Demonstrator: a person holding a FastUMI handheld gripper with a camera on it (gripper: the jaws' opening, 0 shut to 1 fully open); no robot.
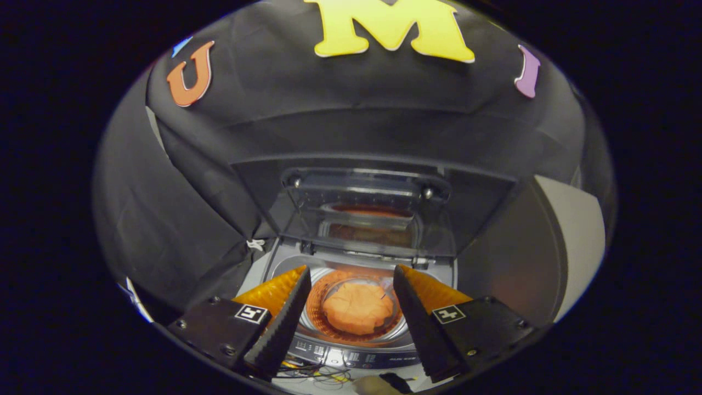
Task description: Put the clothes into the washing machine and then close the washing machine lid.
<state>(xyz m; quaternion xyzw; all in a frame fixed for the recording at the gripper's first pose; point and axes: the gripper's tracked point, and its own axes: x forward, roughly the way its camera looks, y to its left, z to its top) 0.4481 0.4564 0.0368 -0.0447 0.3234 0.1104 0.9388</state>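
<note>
Below, orange cloth [357, 314] inside washing machine drum [315, 315]; lid [370, 211] upright; gripper [351, 285] wide apart, empty.

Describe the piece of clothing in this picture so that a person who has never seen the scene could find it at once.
Start at the washing machine, a top loader whose transparent lid stands raised at the back. Look down into its round drum, seen between the fingers of the open gripper. The orange cloth lies crumpled at the bottom, the only soft thing there.
</note>
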